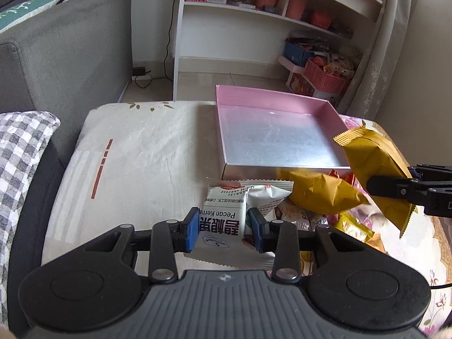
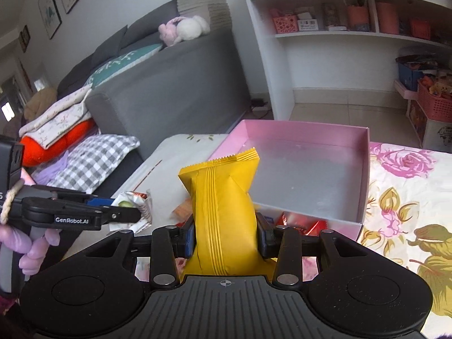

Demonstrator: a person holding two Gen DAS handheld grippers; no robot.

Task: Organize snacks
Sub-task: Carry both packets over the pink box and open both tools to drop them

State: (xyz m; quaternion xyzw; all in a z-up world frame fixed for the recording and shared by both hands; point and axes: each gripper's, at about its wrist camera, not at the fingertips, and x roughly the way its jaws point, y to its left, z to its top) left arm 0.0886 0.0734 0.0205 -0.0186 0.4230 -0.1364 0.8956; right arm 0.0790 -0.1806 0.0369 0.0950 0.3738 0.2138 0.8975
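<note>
Pads point(image 1: 191, 230) of the left gripper point(image 1: 223, 230), blue and low in the left wrist view, press on both sides of a white pecan packet point(image 1: 226, 214) printed "Pecan Kernel"; the packet sits in the lower centre of that frame, clamped and raised over the pale cloth point(image 1: 141, 147). In the right wrist view the right gripper point(image 2: 226, 238) clamps a yellow packet point(image 2: 223, 212) at its waist, narrow jaws squeezing the wrapper, its crimped top edge pointing up toward the frame's centre. The same yellow packet shows at the right edge of the left wrist view, held by black fingers.

Just beyond the white packet, right of centre in the left wrist view, lies a second yellow packet point(image 1: 319, 195) on a heap of mixed snacks point(image 1: 353, 226), red and yellow wrappers among them. The heap rests against the near wall of a pink box point(image 1: 282, 99), which fills the centre right of both views; its silver floor is bare. A flowered cloth point(image 2: 401, 197) spreads right of the box in the right wrist view.

At the left edge of the right wrist view a hand in a purple glove point(image 2: 31, 248) holds the left gripper's handle. Farther back stand a checked pillow point(image 2: 93, 161), a grey sofa point(image 2: 169, 90) with 2 plush toys point(image 2: 183, 29) on its back, and white shelves point(image 2: 339, 36) with pink baskets in the upper right.
</note>
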